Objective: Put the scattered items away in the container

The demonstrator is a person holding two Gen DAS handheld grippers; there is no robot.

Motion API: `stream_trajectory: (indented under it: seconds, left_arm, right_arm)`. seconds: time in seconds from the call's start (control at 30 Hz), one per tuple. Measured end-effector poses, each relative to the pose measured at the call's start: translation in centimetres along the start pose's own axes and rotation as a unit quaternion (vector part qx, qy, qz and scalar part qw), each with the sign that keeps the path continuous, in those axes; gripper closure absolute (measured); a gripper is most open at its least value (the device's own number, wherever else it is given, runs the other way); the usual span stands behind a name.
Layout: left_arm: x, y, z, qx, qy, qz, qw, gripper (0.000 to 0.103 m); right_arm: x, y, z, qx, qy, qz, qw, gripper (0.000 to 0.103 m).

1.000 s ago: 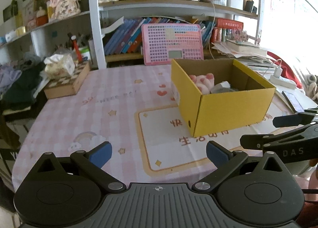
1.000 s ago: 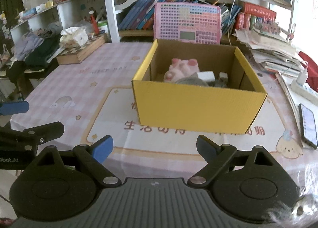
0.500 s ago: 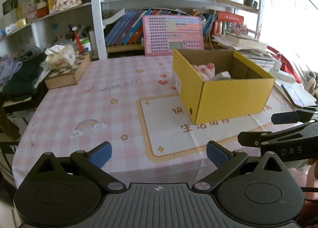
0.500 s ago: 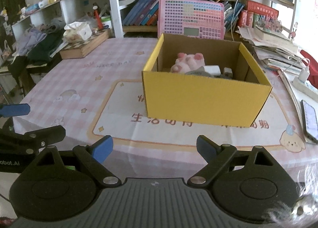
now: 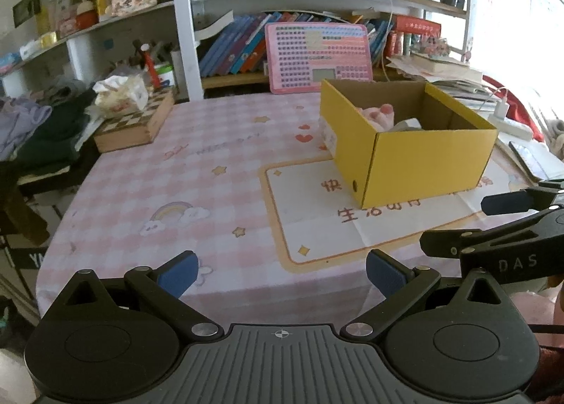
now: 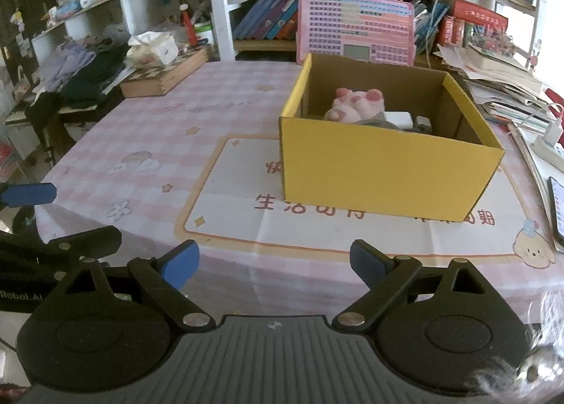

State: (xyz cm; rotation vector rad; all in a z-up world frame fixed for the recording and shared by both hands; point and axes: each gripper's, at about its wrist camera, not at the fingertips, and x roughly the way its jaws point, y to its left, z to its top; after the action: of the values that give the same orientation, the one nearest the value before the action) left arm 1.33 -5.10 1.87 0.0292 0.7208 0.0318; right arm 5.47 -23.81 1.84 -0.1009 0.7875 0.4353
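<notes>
Few items in yellow box [image 6: 387, 171], mostly hidden.

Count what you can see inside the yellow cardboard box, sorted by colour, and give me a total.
Inside the yellow cardboard box:
Pink: 1, the pink plush toy
White: 1, the white rectangular block
Grey: 2, a rounded grey item and a small grey piece, both partly hidden by the front wall
Total: 4 visible; more may be hidden.
</notes>
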Motion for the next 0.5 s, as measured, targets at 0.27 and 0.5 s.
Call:
stream_trajectory:
  seconds: [0.27, 0.5]
  left_arm:
    - [-0.1, 0.7, -0.6, -0.016, 0.013, -0.004, 0.9998, 0.000]
    - [-0.1, 0.4, -0.7, -0.006, 0.018, -0.006, 0.9998, 0.000]
  right_arm:
    - [0.4, 1.0, -0.1, -0.014, 0.015, 0.009, 1.000, 0.009]
    - [0.1, 1.1, -0.2, -0.011, 0.016, 0.002, 1.000, 0.008]
